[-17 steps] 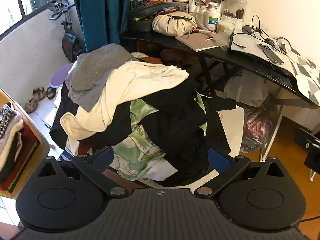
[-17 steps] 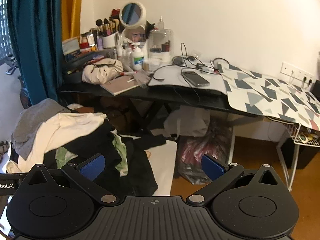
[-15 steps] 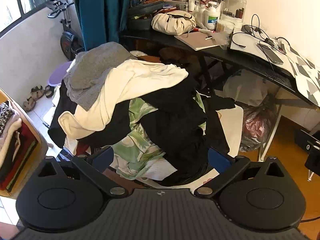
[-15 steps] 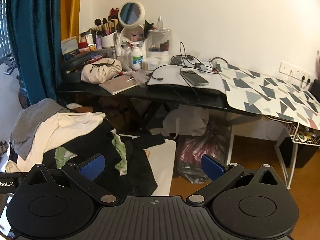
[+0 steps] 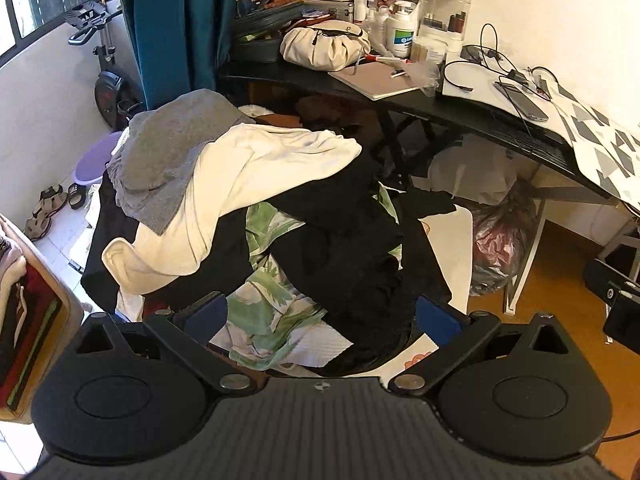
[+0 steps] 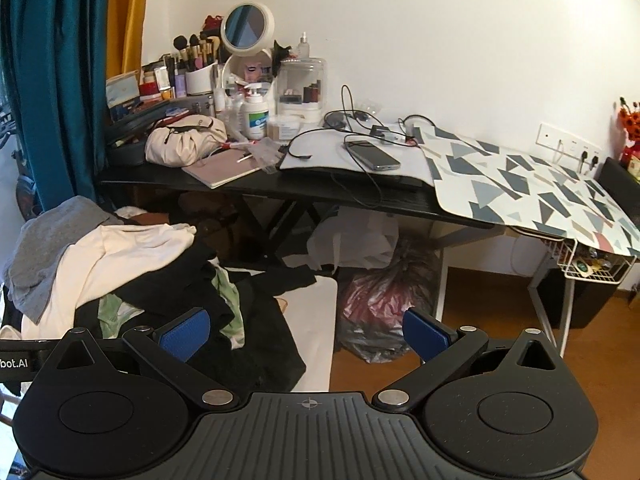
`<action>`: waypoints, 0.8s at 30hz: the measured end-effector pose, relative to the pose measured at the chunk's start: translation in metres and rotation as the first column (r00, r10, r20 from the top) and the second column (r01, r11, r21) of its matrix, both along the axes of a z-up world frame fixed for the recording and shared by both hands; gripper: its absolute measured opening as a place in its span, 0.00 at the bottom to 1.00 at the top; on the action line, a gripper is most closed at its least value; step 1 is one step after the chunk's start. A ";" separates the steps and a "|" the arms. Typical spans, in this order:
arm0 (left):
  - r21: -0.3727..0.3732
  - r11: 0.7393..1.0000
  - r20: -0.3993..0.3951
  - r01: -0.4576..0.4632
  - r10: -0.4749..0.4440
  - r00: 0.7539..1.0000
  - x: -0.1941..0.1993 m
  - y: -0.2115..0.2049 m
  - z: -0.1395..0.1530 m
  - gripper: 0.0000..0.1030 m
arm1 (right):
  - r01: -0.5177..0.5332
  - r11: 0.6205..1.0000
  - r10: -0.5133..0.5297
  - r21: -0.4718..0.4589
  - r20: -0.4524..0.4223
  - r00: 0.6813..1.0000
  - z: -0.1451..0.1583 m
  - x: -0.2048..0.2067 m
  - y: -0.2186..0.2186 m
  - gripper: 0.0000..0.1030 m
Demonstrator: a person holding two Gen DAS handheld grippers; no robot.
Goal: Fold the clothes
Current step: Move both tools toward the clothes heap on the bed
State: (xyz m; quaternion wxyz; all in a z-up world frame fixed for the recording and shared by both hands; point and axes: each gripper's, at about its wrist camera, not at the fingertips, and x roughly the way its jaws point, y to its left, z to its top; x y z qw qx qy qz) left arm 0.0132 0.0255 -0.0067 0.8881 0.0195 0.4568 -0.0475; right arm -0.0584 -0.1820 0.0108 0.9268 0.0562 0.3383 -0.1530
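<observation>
A heap of clothes lies in front of me: a cream garment (image 5: 256, 184) on top, a grey one (image 5: 168, 152) at the back left, black ones (image 5: 344, 248) and a green-patterned one (image 5: 276, 304) underneath. My left gripper (image 5: 322, 316) is open and empty, held just above the near side of the heap. My right gripper (image 6: 306, 332) is open and empty, to the right of the heap (image 6: 120, 264), over a white surface edge (image 6: 316, 320) and the floor.
A cluttered black desk (image 6: 280, 188) with cosmetics, a beige bag (image 6: 184, 144), cables and a phone (image 6: 372, 156) stands behind the heap. Plastic bags (image 6: 380, 300) sit under it. A teal curtain (image 5: 176, 28) hangs at left. Folded clothes (image 5: 20, 300) lie at far left.
The left gripper has drifted slightly, so the heap sits a little higher in its view. The right gripper has barely moved. Both stay open.
</observation>
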 end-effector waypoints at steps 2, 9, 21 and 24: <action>-0.002 1.000 -0.002 0.003 -0.003 1.000 0.002 0.008 0.000 1.00 | 0.004 1.000 -0.004 0.014 0.005 1.000 0.001 0.000 0.002 0.99; -0.131 0.977 0.100 -0.171 0.184 0.978 0.000 0.104 0.014 0.99 | 0.028 0.999 -0.031 0.032 0.079 0.996 0.008 0.009 0.022 0.99; -0.115 0.944 0.167 -0.311 0.327 0.930 -0.028 0.239 -0.009 1.00 | -0.072 0.996 0.076 -0.047 0.095 0.993 -0.008 0.037 0.115 0.99; -0.110 0.935 0.116 -0.338 0.350 0.930 -0.035 0.251 -0.021 1.00 | -0.111 0.994 0.110 0.003 0.070 0.991 -0.015 0.052 0.134 0.99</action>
